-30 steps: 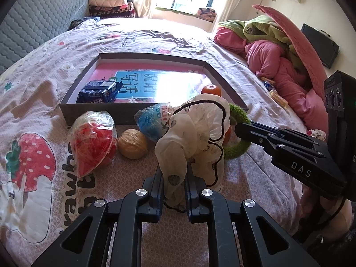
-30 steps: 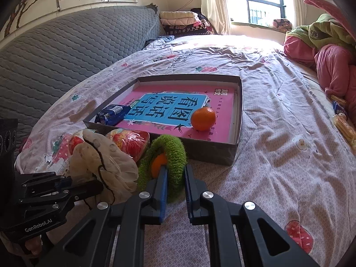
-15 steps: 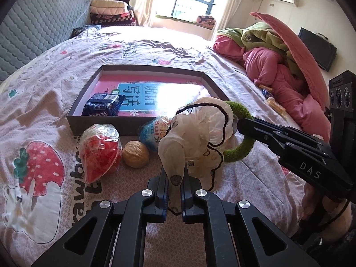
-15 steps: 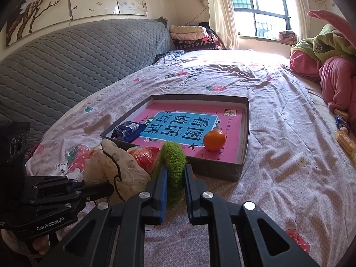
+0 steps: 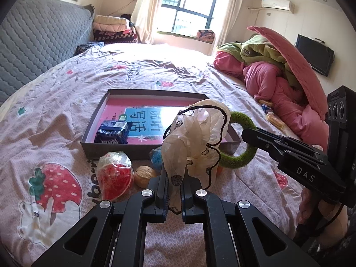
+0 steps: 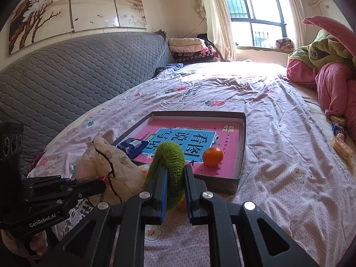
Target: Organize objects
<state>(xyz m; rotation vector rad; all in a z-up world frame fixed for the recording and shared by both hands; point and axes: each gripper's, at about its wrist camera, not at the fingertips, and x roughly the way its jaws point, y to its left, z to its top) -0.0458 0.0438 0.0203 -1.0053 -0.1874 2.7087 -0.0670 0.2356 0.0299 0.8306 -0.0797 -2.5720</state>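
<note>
My left claw (image 5: pixel 173 191) is pinched narrow on a tail of the cream dotted scrunchie (image 5: pixel 195 138); its jaws have just finished closing, with the fabric between them. The rest of the scrunchie stands up ahead of the fingertips, clear of the bed (image 5: pixel 55 102). My right claw (image 6: pixel 175 187) is clamped on the green fuzzy ring (image 6: pixel 170 166), which stands on edge between the pads with its plane running along the fingers, arching up and away from me.

Outward from both claws: the grey box lid (image 6: pixel 242 138) lies just beyond, straight ahead and a little far, long axis running away from me. Its near wall stands between the held things and the pink book cover on its floor. Already inside: an orange (image 6: pixel 212 156) at the near right, a blue snack pack (image 5: pixel 112 131) at the near left.

Relation that matters: the ring hangs right at the near wall, nearly over it, so the right claw looks the nearer of the two. The scrunchie sits left of it and slightly nearer to me. Judgement: both must clear the wall before release.

Left on the bed, near side of the wall: red bagged item (image 5: pixel 114 173), walnut (image 5: pixel 144 175), a blue-wrapped packet (image 5: pixel 156 155) partly hidden behind the scrunchie, and a second orange thing under the ring.
</note>
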